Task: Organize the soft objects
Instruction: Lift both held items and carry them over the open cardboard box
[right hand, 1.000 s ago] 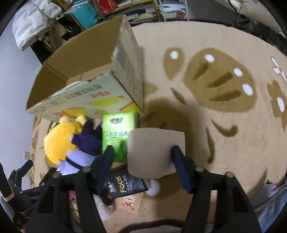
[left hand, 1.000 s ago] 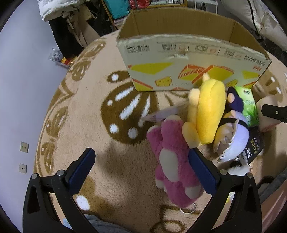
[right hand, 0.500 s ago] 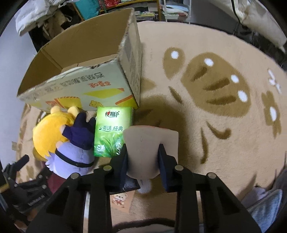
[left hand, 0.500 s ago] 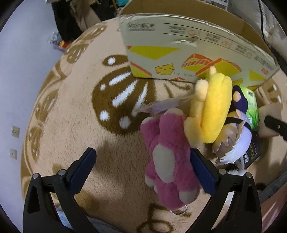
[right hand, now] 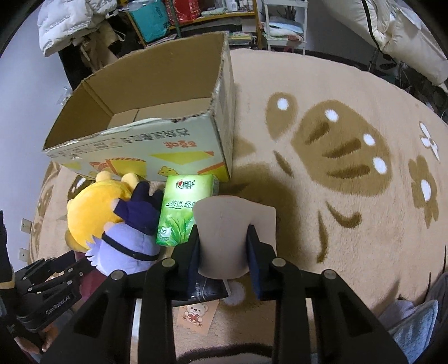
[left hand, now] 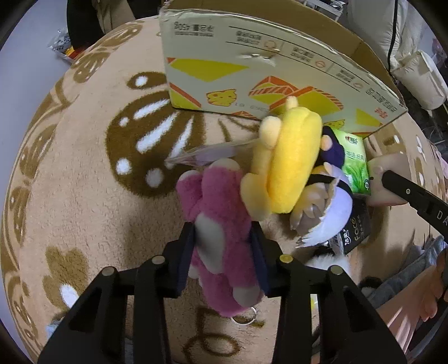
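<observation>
Nothing yet lies in the open cardboard box: the left tool is clamped on the pink plush bear, the right tool on the tan soft pad, both beside the box on the rug, other toys waiting.

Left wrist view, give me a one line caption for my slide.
Left gripper clamps a pink plush bear on the rug, beside a yellow plush and the cardboard box.

Home living space, patterned plush rug, cluttered shelves, white jacket
</observation>
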Available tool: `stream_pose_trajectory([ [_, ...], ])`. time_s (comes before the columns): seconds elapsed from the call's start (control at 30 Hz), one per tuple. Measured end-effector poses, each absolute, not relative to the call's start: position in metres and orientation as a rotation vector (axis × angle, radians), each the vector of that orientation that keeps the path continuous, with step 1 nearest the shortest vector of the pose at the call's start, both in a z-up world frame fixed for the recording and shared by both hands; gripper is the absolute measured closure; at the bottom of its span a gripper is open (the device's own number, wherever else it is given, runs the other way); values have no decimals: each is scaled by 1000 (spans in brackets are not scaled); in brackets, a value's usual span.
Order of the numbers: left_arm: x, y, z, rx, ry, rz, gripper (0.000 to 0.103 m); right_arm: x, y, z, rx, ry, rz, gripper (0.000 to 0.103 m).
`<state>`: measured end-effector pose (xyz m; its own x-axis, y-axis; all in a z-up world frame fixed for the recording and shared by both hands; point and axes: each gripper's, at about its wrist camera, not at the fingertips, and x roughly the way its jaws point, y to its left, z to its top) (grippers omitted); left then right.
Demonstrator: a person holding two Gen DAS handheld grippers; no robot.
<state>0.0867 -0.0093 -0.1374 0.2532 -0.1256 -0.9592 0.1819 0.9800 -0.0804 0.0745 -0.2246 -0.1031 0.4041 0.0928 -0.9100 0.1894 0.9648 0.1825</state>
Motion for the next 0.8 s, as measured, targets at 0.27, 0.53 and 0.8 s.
stream_pose_trajectory([
  [0.27,90,-10,-149,25,1346,-194,58,61,-220,-92,237,1114,-49,71],
  [0.53,78,-12,-134,66,1281,-188,68,51,-217,-73,226,999,-9,71],
  [0.8,52,-8,-92,114,1122,-110,69,39,-221,-50,279,860,59,72],
])
